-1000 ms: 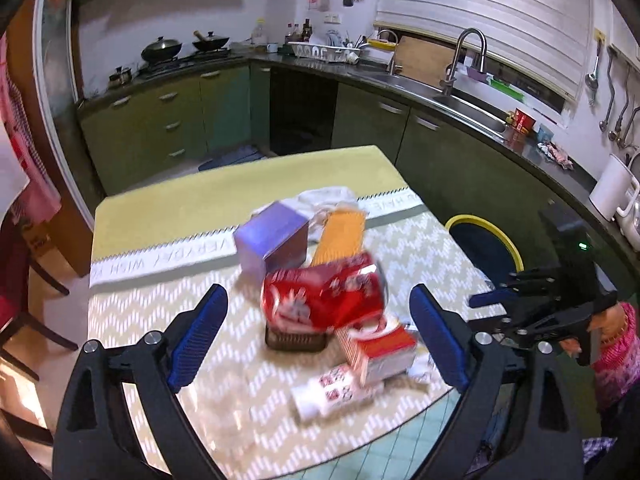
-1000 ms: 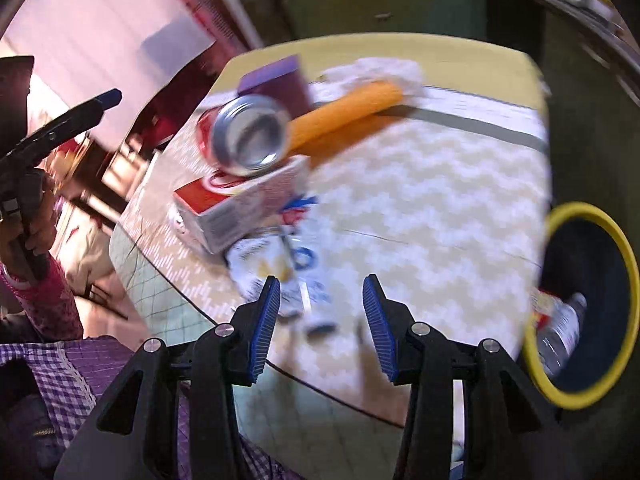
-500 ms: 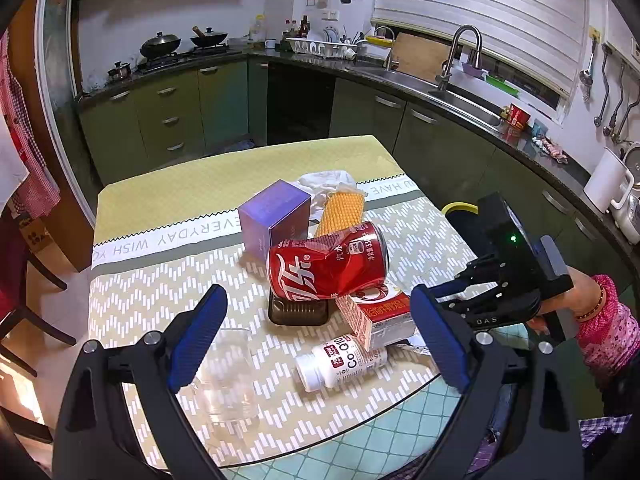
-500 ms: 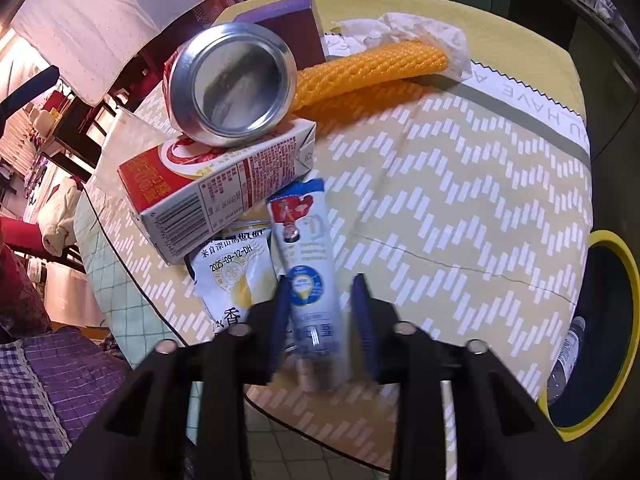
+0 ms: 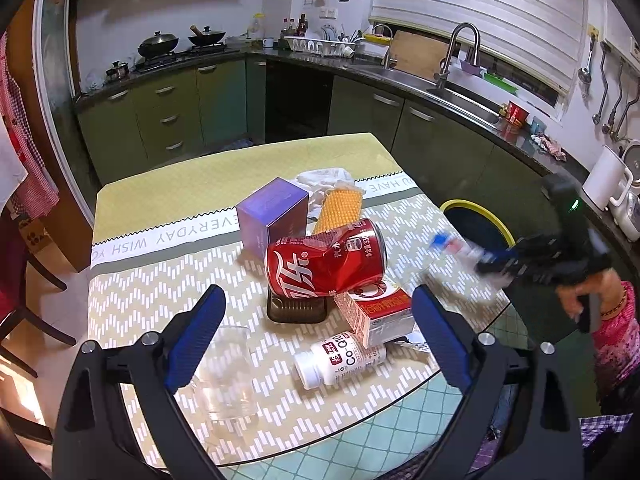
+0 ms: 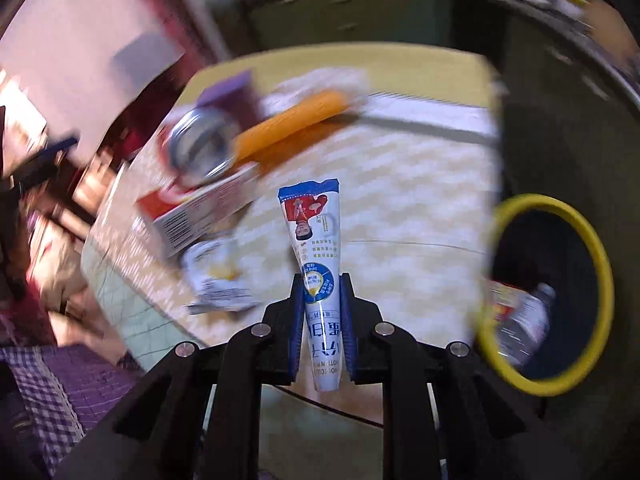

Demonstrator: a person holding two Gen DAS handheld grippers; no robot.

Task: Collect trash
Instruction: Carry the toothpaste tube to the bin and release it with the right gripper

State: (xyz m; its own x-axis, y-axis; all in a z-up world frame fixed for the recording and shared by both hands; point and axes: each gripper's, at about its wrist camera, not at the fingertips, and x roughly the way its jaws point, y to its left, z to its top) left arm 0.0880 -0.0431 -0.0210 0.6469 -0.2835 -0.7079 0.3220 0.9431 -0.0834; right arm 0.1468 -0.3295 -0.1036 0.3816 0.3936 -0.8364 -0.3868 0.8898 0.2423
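The right claw [image 6: 322, 312] has a white and blue tube [image 6: 316, 248] between its two blue fingers [image 6: 297, 320]. The fingers are closing on it and press on both of its sides. The flat end of the tube sticks out past the fingertips, and its round end pokes back toward the camera. The tube is up in the air above the bench [image 6: 400, 200], not lying on it. To the right of the tube, beside the bench, is a bin with a yellow rim [image 6: 560, 208]. A bottle [image 6: 528, 320] is in the bin.

The left claw [image 5: 316, 328] is wide apart with nothing in it. It hangs over the near side of the bench. Past it a dented red can [image 5: 326, 264] rests on a dark tray [image 5: 296, 310] and a red and white carton [image 5: 376, 312]. A small white bottle [image 5: 340, 362] lies on its side close by, and a clear cup [image 5: 224, 372] lies by the left finger.
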